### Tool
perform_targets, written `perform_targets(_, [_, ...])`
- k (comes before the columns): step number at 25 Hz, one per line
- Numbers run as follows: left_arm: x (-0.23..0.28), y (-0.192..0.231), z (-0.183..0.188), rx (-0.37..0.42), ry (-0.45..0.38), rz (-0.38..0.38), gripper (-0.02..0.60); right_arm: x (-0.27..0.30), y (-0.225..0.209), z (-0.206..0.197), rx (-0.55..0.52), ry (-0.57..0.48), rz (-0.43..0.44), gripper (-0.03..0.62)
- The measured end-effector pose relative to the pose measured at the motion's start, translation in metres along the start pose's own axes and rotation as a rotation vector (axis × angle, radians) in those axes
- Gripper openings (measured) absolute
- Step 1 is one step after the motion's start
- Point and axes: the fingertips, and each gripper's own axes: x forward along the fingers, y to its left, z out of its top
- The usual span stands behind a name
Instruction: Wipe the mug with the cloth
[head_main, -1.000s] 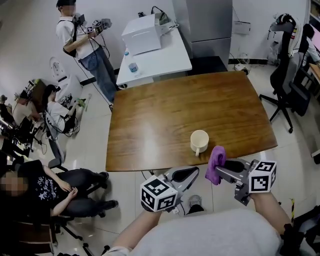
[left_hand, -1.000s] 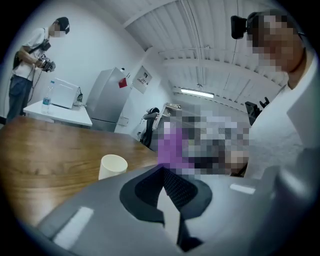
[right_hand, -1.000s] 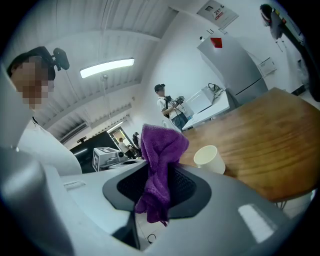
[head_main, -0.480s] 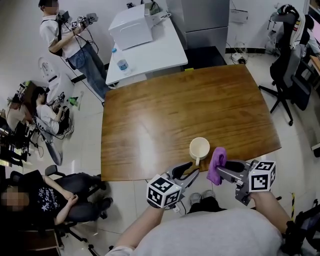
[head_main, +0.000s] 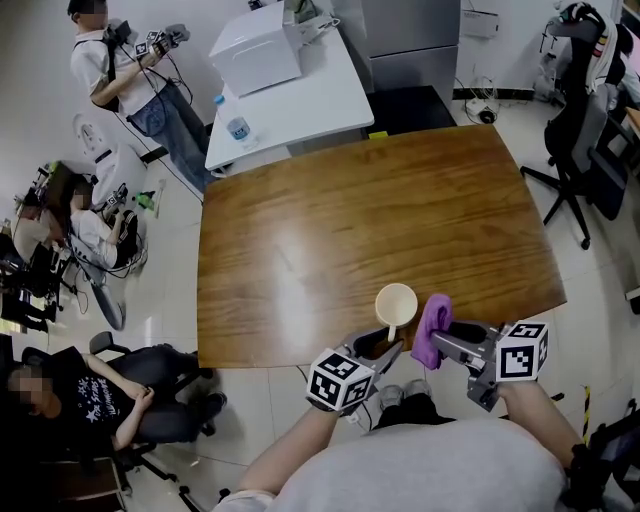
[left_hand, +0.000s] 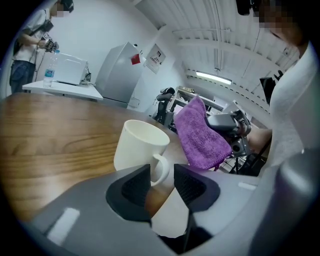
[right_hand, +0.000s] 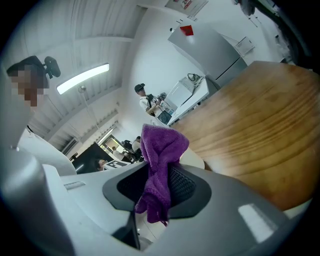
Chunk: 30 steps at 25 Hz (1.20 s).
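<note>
A cream mug (head_main: 396, 304) stands upright near the front edge of the wooden table (head_main: 300, 230), its handle toward me. My left gripper (head_main: 378, 346) is just in front of that handle; its jaws have just been opening and stand open with nothing between them. In the left gripper view the mug (left_hand: 138, 146) and its handle sit just beyond the left gripper (left_hand: 162, 182). My right gripper (head_main: 450, 336) is shut on a purple cloth (head_main: 432, 328), which hangs just right of the mug. In the right gripper view the cloth (right_hand: 161, 147) is pinched in the right gripper (right_hand: 159, 185).
A white table (head_main: 300, 105) with a white box (head_main: 255, 52) and a water bottle (head_main: 237, 129) stands behind. People (head_main: 110, 60) stand and sit on the floor at the left. Office chairs (head_main: 585, 120) are at the right.
My left gripper has moved in toward the mug's handle at the table's front edge. The right gripper keeps the cloth beside the mug.
</note>
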Motion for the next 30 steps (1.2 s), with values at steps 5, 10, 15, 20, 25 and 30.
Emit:
perform_targets(5, [0.002,0.002,0.001,-0.01,0.001,0.009,0.091,0.006,-0.01,-0.001,0.021,0.013,0.005,0.12])
perform_targets(10, [0.003,0.002,0.002,-0.011,0.005,0.01,0.077,0.014,-0.015,0.0,0.071,-0.004,0.023,0.12])
perform_targets(15, [0.003,0.003,0.002,-0.008,0.01,0.002,0.075,0.024,-0.024,0.003,0.128,-0.036,0.012,0.12])
perform_targets(20, [0.004,0.002,0.003,0.001,0.019,-0.012,0.075,0.03,-0.053,-0.012,0.167,-0.016,-0.054,0.12])
perform_targets(25, [0.006,0.003,0.004,0.011,0.022,-0.026,0.074,0.04,-0.077,-0.025,0.166,0.044,-0.091,0.12])
perform_targets(30, [0.006,0.002,0.003,0.018,0.019,-0.028,0.073,0.044,-0.093,-0.035,0.116,0.127,-0.166,0.12])
